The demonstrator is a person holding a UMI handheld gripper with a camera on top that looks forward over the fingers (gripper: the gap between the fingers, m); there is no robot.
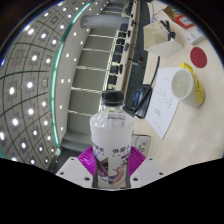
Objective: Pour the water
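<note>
A clear plastic water bottle [111, 135] with a dark cap and a white label with pink print stands between my fingers. My gripper [112, 160] is shut on the bottle, with the magenta pads [92, 157] pressing on both its sides at the label. The bottle is lifted high above the floor and held upright. A yellow bowl-like cup [184, 83] with a pale inside sits on the light table [165, 110] beyond the bottle to the right.
A dark phone-like thing [137, 98] lies at the table's near edge. A red round object [200, 57] rests further back on the table. To the left are rows of desks and a ceiling with grid lights.
</note>
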